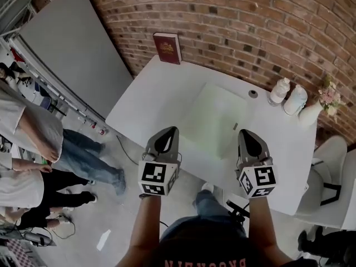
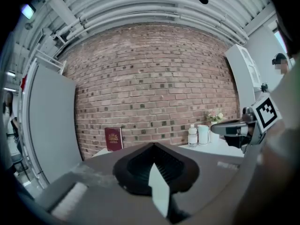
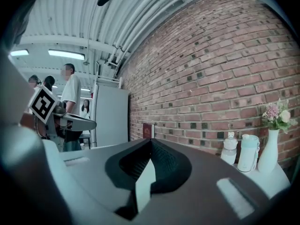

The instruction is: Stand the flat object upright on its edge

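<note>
left gripper [image 1: 168, 133]: jaws pressed together with nothing between them. it hangs over the near edge of the table [image 1: 139, 107].
right gripper [image 1: 245, 134]: also closed and empty. it is level with the left one, further right along the same edge.
green mat [image 1: 214, 115]: lies flat in the middle of the table, just beyond both grippers. there is one small speck [image 1: 235, 126] on it that i can't identify.
red book [image 1: 167, 48]: at the far left corner of the table, by the brick wall [image 1: 250, 21]. its cover faces me and its long axis runs up and down.
key relation: the book lies straight ahead of my left gripper across the full depth of the table. the right gripper is further off and would have to cross diagonally over the mat.
task state: i judge the book is already on its edge. whether it leans on the wall or stands free i can't tell.
in the way: nothing stands between the left gripper and the book.
right side clutter: two bottles [image 1: 279, 90], a vase [image 1: 310, 114] and a small dark disc [image 1: 253, 93] sit well apart from the book.
off the table: people [image 1: 33, 132] stand at my left.
</note>
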`<control>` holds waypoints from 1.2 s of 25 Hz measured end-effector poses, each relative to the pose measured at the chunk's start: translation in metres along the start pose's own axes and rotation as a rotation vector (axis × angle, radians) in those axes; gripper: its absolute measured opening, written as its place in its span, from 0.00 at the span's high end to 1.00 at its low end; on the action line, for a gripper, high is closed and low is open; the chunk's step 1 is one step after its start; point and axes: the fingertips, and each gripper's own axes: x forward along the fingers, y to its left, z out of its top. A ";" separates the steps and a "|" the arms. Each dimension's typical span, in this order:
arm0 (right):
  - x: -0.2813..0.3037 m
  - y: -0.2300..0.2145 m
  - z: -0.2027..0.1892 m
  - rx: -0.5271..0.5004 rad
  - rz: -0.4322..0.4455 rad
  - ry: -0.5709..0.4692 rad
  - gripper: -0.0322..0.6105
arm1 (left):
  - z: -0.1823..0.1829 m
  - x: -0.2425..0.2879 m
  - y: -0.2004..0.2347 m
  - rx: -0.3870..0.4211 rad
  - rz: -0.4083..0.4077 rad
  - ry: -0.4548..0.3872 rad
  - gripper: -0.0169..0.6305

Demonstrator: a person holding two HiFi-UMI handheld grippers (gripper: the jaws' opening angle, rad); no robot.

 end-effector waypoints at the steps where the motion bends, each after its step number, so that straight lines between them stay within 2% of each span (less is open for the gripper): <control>1: 0.006 -0.009 -0.001 0.006 -0.020 0.005 0.95 | 0.003 0.014 0.001 0.007 -0.013 0.002 0.98; 6: 0.033 -0.045 0.000 0.008 -0.078 0.012 0.95 | 0.012 0.072 0.003 0.025 -0.068 0.001 0.98; 10: 0.040 -0.062 -0.004 0.018 -0.117 0.029 0.95 | 0.012 0.101 -0.002 0.008 -0.112 0.013 0.98; 16: 0.047 -0.082 -0.014 0.042 -0.167 0.072 0.95 | 0.012 0.126 0.001 -0.027 -0.163 0.017 0.98; 23: 0.049 -0.093 -0.015 0.090 -0.259 0.069 0.95 | 0.006 0.151 0.018 -0.054 -0.221 0.045 0.98; 30: 0.059 -0.092 -0.020 0.128 -0.338 0.082 0.95 | 0.000 0.173 0.038 -0.044 -0.279 0.084 0.98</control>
